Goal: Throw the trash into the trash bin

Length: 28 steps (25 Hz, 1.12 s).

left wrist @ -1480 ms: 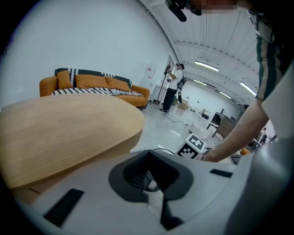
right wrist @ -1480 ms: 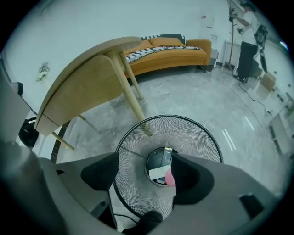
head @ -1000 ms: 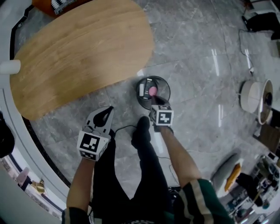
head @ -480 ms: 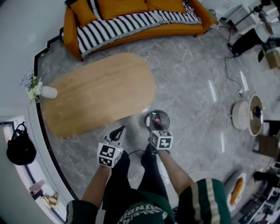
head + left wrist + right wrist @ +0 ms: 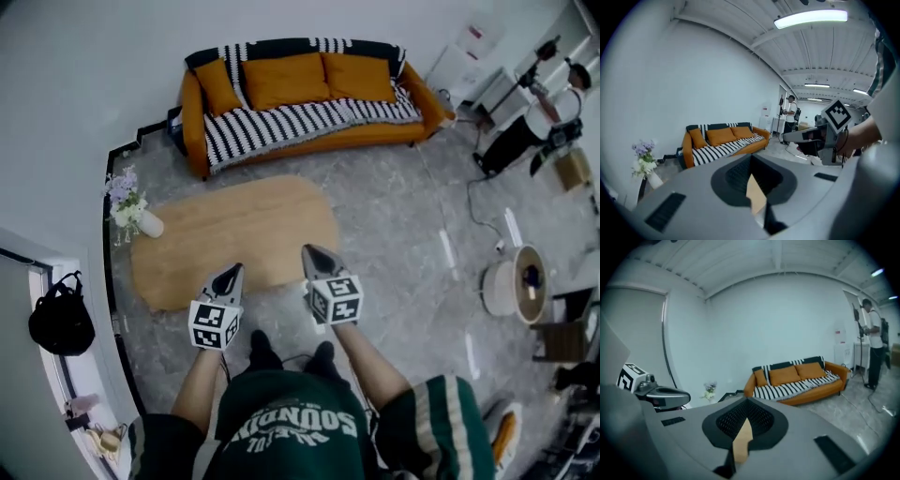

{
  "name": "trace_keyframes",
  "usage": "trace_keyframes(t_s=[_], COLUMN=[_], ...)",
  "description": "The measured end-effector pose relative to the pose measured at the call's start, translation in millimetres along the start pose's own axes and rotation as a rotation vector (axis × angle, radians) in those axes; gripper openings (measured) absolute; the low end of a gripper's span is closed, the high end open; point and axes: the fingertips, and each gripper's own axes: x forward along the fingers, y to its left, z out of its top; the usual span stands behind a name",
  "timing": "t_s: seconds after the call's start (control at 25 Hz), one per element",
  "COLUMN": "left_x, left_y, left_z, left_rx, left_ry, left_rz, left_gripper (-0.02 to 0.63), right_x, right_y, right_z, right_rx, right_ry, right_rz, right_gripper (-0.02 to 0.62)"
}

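Odd moment for this job: no trash and no trash bin show up in any of the three views. Where they sit relative to either claw can't be told. If the bin is around, it's hidden under the person's arms or body. So there's no honest read on how the trash will handle, meaning no weight, stiffness or grab spot to call from here.

What is there, big to small:

- **Floor:** The floor (image 5: 403,234) below both claws is grey stone-look tile. It's polished enough to throw light streaks, so it's probably slick.
- **Sofa:** Well ahead of both tips sits the sofa (image 5: 309,112). It's orange and smooth-skinned with boxy arms and plump orange cushions. A soft black-and-white striped throw lies over the seat.
- **Table:** Between the sofa and the claws is the table (image 5: 234,234), a long oval top in pale matte wood.
- **Grippers:** The left gripper (image 5: 234,269) and right gripper (image 5: 307,249) sit side by side, pointing out over the table's near edge. They're hard grey plastic tapering to a point, with dark ribbed pads inside. Both are pinched fully together and carrying nothing. The tan sliver in each slot looks like the table seen through the gap.
- **Vase:** Off to the left of the left gripper, at the table's left end, a small white vase (image 5: 147,223) of pale purple flowers stands upright. Whether it's on the table or just beside it is hard to say. It looks fragile.
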Motion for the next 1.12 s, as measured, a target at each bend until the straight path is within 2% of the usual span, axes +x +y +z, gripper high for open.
trace_keyframes(t_s=[0.24, 0.44, 0.76, 1.12], left_x=[-48.5, -73.4, -95.9, -98.2], left_y=[28.4, 42.9, 67.0, 68.4], left_z=[51.7, 64.0, 64.1, 60.6], left_rx=[0.043, 0.048, 0.047, 0.052], left_ry=[-0.110, -0.164, -0.191, -0.208], left_rz=[0.056, 0.074, 0.116, 0.094], left_gripper=[0.000, 0.000, 0.000, 0.000], right_x=[-22.7, -27.6, -24.7, -22.5], right_y=[64.1, 94.2, 120.8, 130.9], right_z=[59.0, 84.5, 94.1, 97.4], right_rx=[-0.106, -0.142, -0.176, -0.195], right_ry=[-0.101, -0.160, -0.188, -0.196], right_rz=[0.093, 0.137, 0.145, 0.138], right_gripper=[-0.002, -0.002, -0.002, -0.002])
